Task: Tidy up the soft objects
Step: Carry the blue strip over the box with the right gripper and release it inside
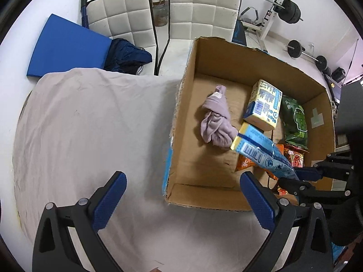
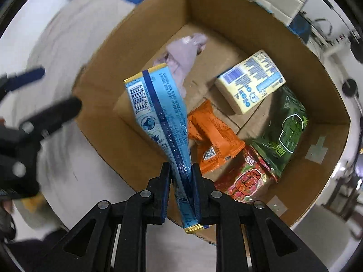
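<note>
My right gripper (image 2: 181, 170) is shut on a light blue snack packet (image 2: 158, 111) and holds it over the near side of an open cardboard box (image 2: 140, 34); the packet (image 1: 261, 151) and gripper (image 1: 297, 176) also show in the left wrist view. In the box lie a bundled lilac cloth (image 1: 215, 120), a yellow tissue pack (image 1: 264, 104), a green bag (image 2: 285, 133), an orange packet (image 2: 211, 136) and a red packet (image 2: 247, 179). My left gripper (image 1: 181, 195) is open and empty over the pale sheet (image 1: 90, 124), left of the box (image 1: 181, 113).
The box stands on a sheet-covered surface. Behind it are two white padded chairs (image 1: 204, 11), a blue mat (image 1: 65, 45), a dark blue garment (image 1: 127, 54) and weight equipment (image 1: 290, 11) at the back right.
</note>
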Available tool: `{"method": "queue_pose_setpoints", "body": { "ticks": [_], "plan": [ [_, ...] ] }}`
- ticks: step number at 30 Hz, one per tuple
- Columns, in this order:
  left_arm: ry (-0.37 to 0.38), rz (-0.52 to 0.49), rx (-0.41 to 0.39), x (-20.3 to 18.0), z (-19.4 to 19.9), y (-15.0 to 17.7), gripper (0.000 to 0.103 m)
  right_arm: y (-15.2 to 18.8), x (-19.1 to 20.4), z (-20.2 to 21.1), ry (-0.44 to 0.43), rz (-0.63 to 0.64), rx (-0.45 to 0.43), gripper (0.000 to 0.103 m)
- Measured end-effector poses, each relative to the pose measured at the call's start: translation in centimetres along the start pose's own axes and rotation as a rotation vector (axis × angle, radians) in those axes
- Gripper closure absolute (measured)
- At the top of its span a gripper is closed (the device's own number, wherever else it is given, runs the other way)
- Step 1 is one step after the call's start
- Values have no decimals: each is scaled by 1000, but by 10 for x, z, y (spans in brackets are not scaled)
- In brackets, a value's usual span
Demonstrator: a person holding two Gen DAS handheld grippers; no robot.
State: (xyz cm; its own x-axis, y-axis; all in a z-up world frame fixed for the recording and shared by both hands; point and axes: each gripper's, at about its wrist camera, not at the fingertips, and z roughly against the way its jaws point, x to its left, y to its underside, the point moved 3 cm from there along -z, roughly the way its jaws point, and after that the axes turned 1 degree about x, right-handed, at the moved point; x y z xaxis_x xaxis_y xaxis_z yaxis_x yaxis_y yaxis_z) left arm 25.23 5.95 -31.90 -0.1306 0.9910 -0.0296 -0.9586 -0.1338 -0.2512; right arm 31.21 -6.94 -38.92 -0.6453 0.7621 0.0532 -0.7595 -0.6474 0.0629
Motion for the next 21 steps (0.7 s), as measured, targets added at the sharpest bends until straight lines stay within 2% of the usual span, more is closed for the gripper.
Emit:
{"method": "queue_pose_setpoints", "body": {
  "ticks": [10, 13, 18, 21],
  "plan": [
    [0, 24, 6, 10, 2, 3, 0, 13, 9, -19, 93, 193, 64, 83],
    [2, 29, 7, 11, 3, 5, 0, 16, 4, -22, 61, 186, 80, 79],
    [12, 29, 1, 9, 10, 6, 0, 23, -10, -16, 55, 135, 59, 72],
    [18, 20, -10, 3, 16, 6, 0, 30, -21, -10, 48, 67, 33, 61]
  ]
}}
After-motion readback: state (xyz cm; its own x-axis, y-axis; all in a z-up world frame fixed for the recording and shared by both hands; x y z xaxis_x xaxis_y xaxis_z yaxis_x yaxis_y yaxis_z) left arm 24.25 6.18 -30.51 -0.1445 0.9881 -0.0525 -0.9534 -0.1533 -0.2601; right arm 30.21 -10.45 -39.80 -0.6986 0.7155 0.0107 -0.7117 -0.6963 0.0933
